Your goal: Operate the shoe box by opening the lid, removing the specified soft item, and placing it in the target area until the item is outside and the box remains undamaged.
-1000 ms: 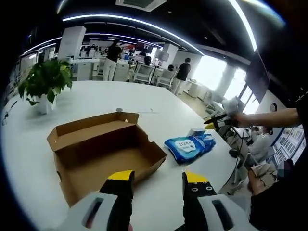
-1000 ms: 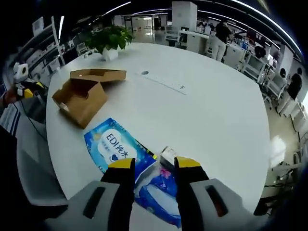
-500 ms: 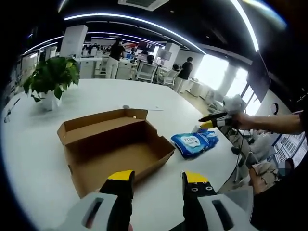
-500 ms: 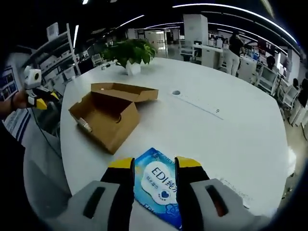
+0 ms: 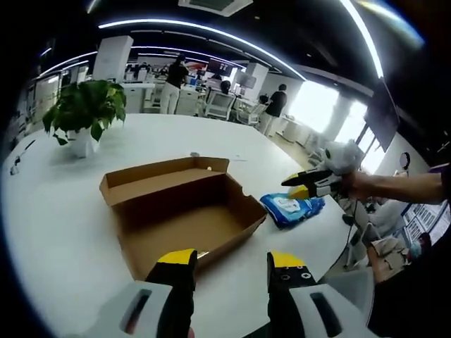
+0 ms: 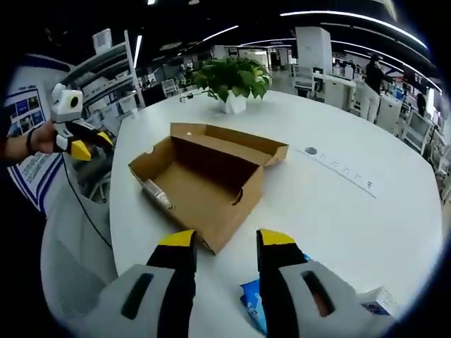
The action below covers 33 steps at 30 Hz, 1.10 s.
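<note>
Sitting open on the round white tabletop (image 5: 63, 232), the brown cardboard shoe box (image 5: 184, 213) has its lid folded back flat behind it, and its inside shows bare cardboard, with a small pale object (image 6: 156, 194) that cannot be made out lying against one inner wall in the right gripper view. In the left gripper view, the blue plastic pack of wet wipes (image 5: 291, 208) lies outside the box, just beside its right end wall and near the tabletop's edge. The left tool (image 5: 230, 259) hovers above the tabletop's near edge in front of the box, its yellow-tipped jaws parted with nothing between them. The right tool (image 6: 227, 239) hangs over the box's near corner, jaws likewise apart and empty; a corner of the blue pack (image 6: 252, 312) peeks out low between them. In the left gripper view the right tool (image 5: 307, 184) is held in a hand just above the pack. A leafy green plant in a white pot (image 5: 83, 115) stands toward the tabletop's far edge, well apart from the box.
</note>
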Each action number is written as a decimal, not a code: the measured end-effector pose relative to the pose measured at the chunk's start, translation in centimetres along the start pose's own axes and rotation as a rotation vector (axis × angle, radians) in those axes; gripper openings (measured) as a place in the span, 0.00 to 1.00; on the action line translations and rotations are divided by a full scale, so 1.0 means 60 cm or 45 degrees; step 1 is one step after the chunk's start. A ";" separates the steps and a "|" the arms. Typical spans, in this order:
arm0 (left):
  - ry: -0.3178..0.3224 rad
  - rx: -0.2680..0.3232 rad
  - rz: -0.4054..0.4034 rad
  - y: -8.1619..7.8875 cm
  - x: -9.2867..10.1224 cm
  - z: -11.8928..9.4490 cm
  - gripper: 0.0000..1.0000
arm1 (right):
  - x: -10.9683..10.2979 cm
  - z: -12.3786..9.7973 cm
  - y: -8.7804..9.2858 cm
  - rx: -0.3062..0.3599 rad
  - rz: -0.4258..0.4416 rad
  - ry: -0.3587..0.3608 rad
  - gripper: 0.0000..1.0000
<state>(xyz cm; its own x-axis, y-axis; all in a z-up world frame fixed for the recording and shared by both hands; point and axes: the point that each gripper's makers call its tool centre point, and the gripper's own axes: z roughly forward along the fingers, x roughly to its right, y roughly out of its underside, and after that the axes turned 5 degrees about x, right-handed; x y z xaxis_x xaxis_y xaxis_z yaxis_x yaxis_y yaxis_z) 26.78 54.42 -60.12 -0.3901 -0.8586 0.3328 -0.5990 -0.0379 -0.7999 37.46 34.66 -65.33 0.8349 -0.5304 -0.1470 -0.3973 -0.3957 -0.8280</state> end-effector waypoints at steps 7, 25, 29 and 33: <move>0.000 -0.020 -0.010 0.012 -0.020 0.008 0.40 | -0.042 0.014 0.007 0.022 0.032 -0.022 0.31; 0.019 -0.092 0.026 0.007 -0.064 0.054 0.40 | -0.112 -0.012 0.019 0.085 -0.001 0.052 0.31; 0.026 -0.109 0.029 0.005 -0.070 0.067 0.40 | -0.118 -0.025 0.016 0.115 0.012 0.080 0.30; 0.029 -0.131 0.041 0.004 -0.081 0.082 0.40 | -0.126 -0.037 0.020 0.124 0.022 0.101 0.30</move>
<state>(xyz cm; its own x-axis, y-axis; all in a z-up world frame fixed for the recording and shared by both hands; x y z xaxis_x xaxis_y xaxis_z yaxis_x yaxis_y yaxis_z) 31.94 56.07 -64.38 -0.4254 -0.8467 0.3196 -0.6541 0.0436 -0.7551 29.82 36.53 -64.04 0.7941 -0.5956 -0.1216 -0.3689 -0.3133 -0.8751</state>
